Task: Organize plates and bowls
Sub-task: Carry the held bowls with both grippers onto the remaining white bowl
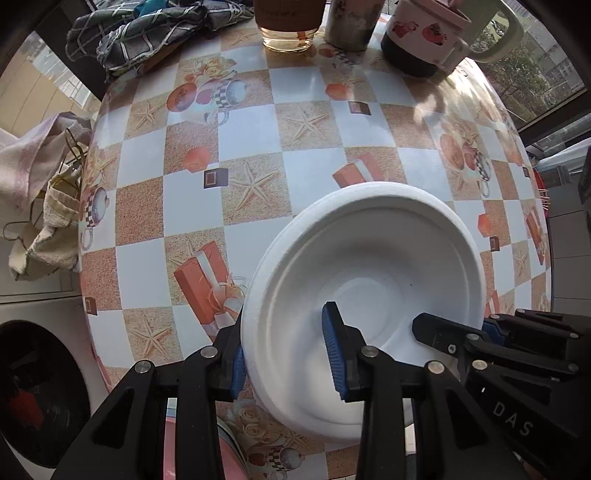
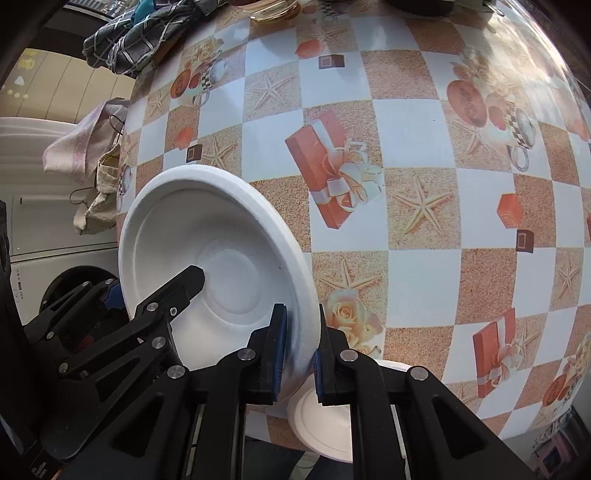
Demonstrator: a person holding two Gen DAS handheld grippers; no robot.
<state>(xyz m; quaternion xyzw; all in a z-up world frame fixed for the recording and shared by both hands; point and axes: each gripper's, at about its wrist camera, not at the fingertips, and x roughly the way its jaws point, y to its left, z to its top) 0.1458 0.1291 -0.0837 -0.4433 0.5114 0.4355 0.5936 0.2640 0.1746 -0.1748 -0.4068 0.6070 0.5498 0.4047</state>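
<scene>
A white foam bowl (image 1: 369, 266) is held tilted above the checked tablecloth (image 1: 258, 155). My left gripper (image 1: 288, 360) is shut on its left rim, one blue pad inside and one outside. My right gripper (image 2: 299, 356) is shut on the opposite rim of the same bowl (image 2: 207, 236); it shows in the left wrist view at the lower right (image 1: 480, 343). A second white foam dish (image 2: 325, 424) lies on the table's near edge under my right gripper, partly hidden by its fingers.
A glass of amber liquid (image 1: 288, 26), a metal cup (image 1: 351, 26) and a lidded strawberry mug (image 1: 436, 37) stand at the table's far edge. A checked cloth (image 1: 140, 33) lies far left. Towels (image 1: 40, 206) hang off the left edge. A washing machine (image 2: 70, 284) stands below.
</scene>
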